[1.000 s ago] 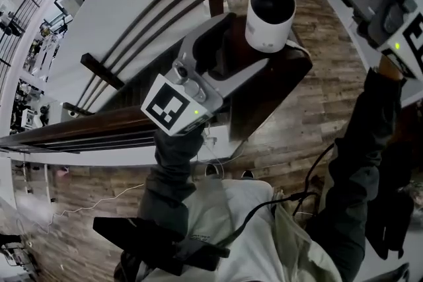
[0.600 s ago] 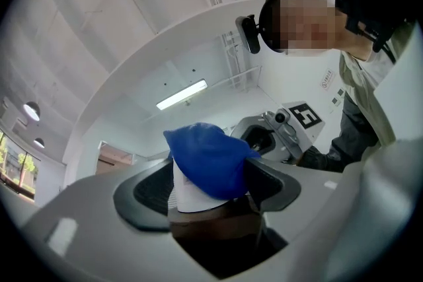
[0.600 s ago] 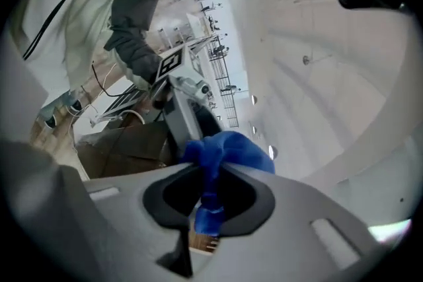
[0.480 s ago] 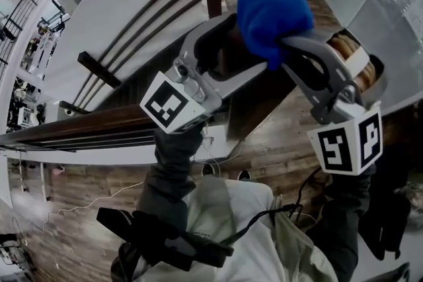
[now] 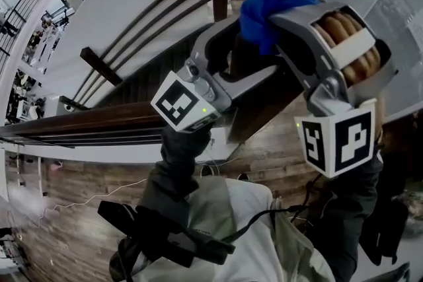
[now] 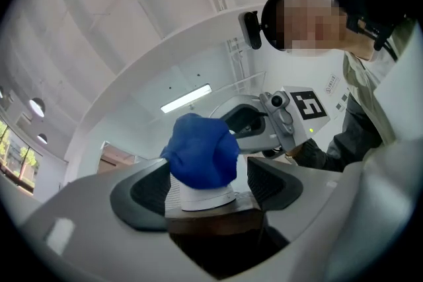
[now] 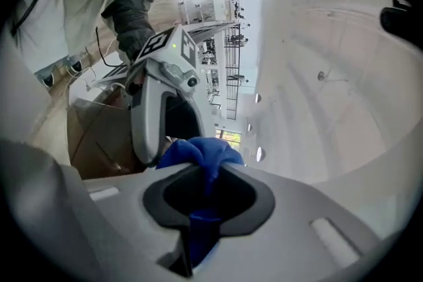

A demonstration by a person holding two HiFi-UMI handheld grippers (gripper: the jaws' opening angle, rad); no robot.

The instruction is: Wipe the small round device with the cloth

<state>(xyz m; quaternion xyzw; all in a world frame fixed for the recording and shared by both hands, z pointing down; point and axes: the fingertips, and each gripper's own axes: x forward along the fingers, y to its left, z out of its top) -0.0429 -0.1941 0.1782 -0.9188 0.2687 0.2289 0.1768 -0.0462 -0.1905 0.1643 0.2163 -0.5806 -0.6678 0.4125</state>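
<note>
**Blue cloth pressed onto the small round device on a railing post**

The right gripper (image 5: 285, 18) has its jaws closed on a bunched blue cloth (image 6: 198, 152), which is pinched between the pads with a tail hanging down through the gap. The wad sits on top of the small round device (image 6: 203, 196) and covers its upper part. Only the device's white lower body and ribbed side show below the cloth.

The device stands upright on a dark wooden ledge (image 6: 213, 224), between the jaws of the left gripper (image 6: 208, 180). Those jaws have just been opening and stand wide. One pad lies close by the ribbed side, and a clear gap shows between the other pad and the white body, so the left gripper brackets the device without clamping it.

From the head view the device itself is hidden under the cloth and the right gripper's jaws. The two grippers meet over the ledge, with their marker cubes (image 5: 337, 142) turned towards the camera. A dark wooden handrail (image 5: 79, 125) runs off to the left, and a wood-plank floor (image 5: 277, 152) lies below. A grey sleeve (image 5: 175, 172) reaches up to the left gripper.
</note>
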